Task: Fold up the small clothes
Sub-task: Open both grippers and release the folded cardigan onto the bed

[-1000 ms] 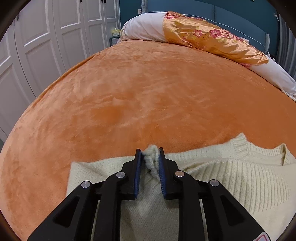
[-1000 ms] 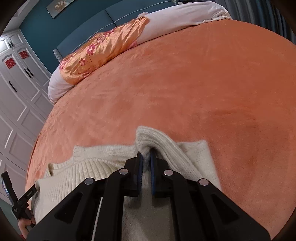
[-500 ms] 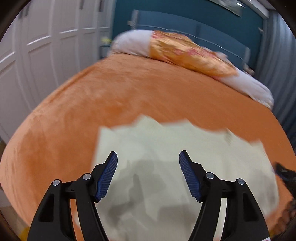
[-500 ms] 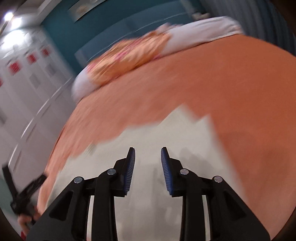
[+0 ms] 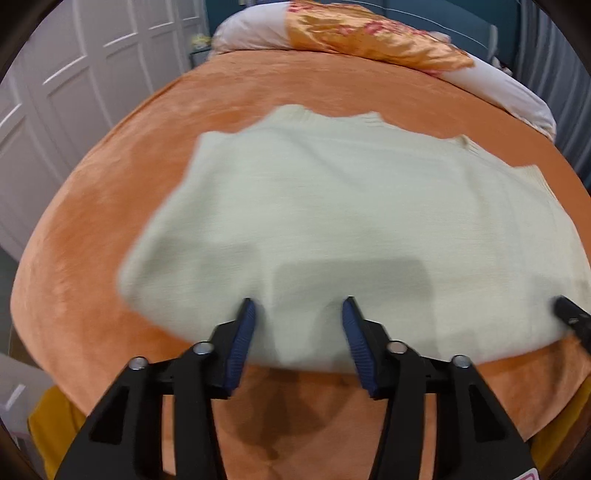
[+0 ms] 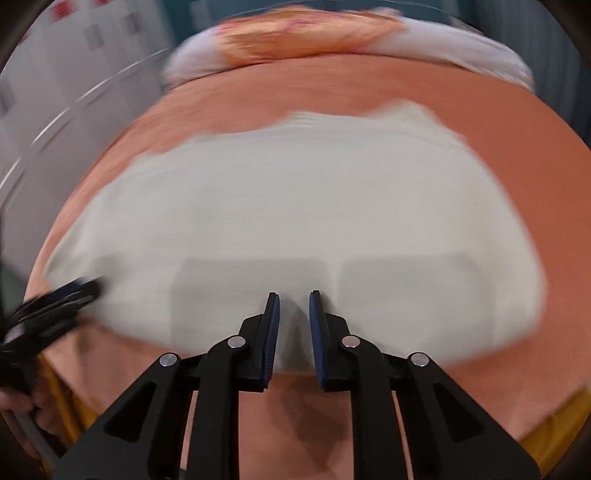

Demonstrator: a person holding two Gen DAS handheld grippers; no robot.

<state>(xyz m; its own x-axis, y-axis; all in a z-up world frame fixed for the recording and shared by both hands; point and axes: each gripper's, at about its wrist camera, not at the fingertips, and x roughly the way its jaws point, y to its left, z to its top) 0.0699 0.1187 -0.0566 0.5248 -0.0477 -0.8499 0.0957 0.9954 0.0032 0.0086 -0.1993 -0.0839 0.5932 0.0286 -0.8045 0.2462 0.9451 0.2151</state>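
Two claws hang above the near edge of a cream sweater (image 5: 332, 206) lying flat on the orange bed (image 5: 110, 192). Left claw (image 5: 297, 314): jaws partly apart, closing, gripping nothing. Right claw (image 6: 293, 306): jaws narrowly apart, closing, gripping nothing; sweater lies below the gap.

Home bedroom: big bed (image 5: 110, 229) w/ orange plush blanket, white pillows (image 5: 251, 33) (one under a floral satin cover (image 5: 369, 40)), teal headboard (image 5: 443, 14), white panelled wardrobe doors (image 5: 74, 92) alongside.
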